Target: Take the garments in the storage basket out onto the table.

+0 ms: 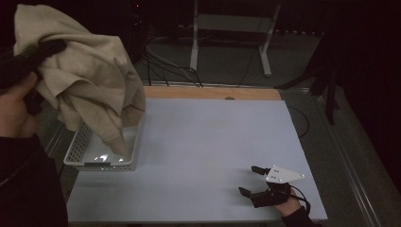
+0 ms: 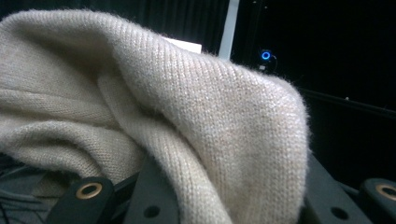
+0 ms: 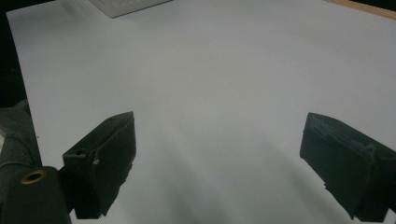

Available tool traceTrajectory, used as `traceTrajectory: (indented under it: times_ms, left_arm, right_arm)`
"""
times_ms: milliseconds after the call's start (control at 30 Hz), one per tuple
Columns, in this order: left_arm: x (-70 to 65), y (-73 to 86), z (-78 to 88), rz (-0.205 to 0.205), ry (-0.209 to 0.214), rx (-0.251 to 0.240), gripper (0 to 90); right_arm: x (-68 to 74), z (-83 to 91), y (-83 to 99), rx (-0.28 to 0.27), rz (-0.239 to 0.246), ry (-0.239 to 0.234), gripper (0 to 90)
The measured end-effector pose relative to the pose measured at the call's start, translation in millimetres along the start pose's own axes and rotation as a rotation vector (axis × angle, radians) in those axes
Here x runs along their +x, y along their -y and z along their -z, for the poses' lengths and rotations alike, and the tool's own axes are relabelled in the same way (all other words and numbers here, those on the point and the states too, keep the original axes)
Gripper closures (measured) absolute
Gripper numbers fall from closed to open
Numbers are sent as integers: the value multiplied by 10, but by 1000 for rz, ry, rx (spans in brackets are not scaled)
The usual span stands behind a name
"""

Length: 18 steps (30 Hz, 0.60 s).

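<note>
My left gripper (image 1: pixel 28 59) clamps the beige sweater (image 1: pixel 90 75), hoisted over the white basket (image 1: pixel 78 149) at the left. Next: spread it on the tabletop (image 1: pixel 203 142) (right gripper (image 1: pixel 251 180) gapes, idle).

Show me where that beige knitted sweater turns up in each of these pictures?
High view: the sweater hangs at upper left, clamped in the left gripper above the white basket.
Left gripper view: the sweater drapes over the jaws, close up.
Right gripper view: not in it.
Shared landmark: the basket's corner at the top edge.

A beige ribbed-knit sweater (image 1: pixel 90 80), a white perforated basket (image 1: pixel 78 149), a pale grey-white table (image 1: pixel 213 142), black grippers (image 1: pixel 253 182)
</note>
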<state>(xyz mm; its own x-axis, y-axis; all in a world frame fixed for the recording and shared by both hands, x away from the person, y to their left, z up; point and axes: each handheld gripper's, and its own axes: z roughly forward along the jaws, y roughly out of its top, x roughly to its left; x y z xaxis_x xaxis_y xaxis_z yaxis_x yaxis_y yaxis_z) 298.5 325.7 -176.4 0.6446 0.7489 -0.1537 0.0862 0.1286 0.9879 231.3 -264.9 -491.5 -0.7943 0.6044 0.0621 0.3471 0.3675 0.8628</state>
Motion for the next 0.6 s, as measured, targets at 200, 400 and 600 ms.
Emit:
traceTrajectory:
  times_ms: [200, 400, 600]
  left_arm:
    - [-112, -90, -169, -4, 40, -12, 737]
    - [-245, -88, -405, -10, 94, -2, 737]
    - [-362, -36, -652, -5, 153, 2, 737]
  right_arm:
    - [-1, 8, 0, -2, 3, -1, 108]
    - [-3, 22, -3, -11, 3, 1, 108]
    - [-10, 35, -4, -16, 3, 3, 108]
